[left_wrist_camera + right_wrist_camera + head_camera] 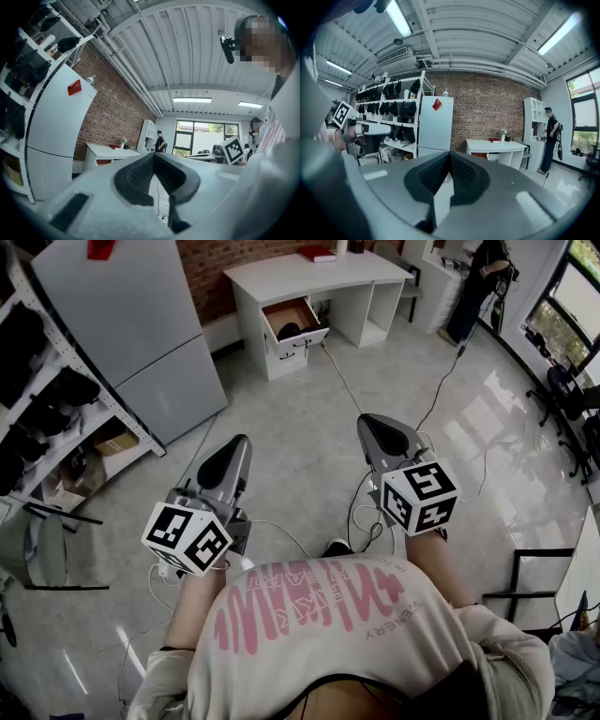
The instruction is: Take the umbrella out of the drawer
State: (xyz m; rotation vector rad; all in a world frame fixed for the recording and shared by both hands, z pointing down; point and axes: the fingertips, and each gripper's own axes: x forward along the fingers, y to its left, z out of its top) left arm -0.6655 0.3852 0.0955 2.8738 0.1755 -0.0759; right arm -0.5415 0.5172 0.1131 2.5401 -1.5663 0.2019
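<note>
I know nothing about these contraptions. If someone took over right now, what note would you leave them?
Left tongs: shut, empty.
Right tongs: shut, empty.
Both are held out in front of the person, far from the white desk.
Its drawer stands open; a dark thing lies inside, likely the umbrella, but too small to tell.
Done: drawer open.
Left: walk over, grasp the umbrella, lift it out.

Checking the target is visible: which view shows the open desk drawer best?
The head view: it looks down into the open drawer, with a dark object inside. Both gripper views show the white desk far off, side-on; the drawer's inside is hidden.
</note>
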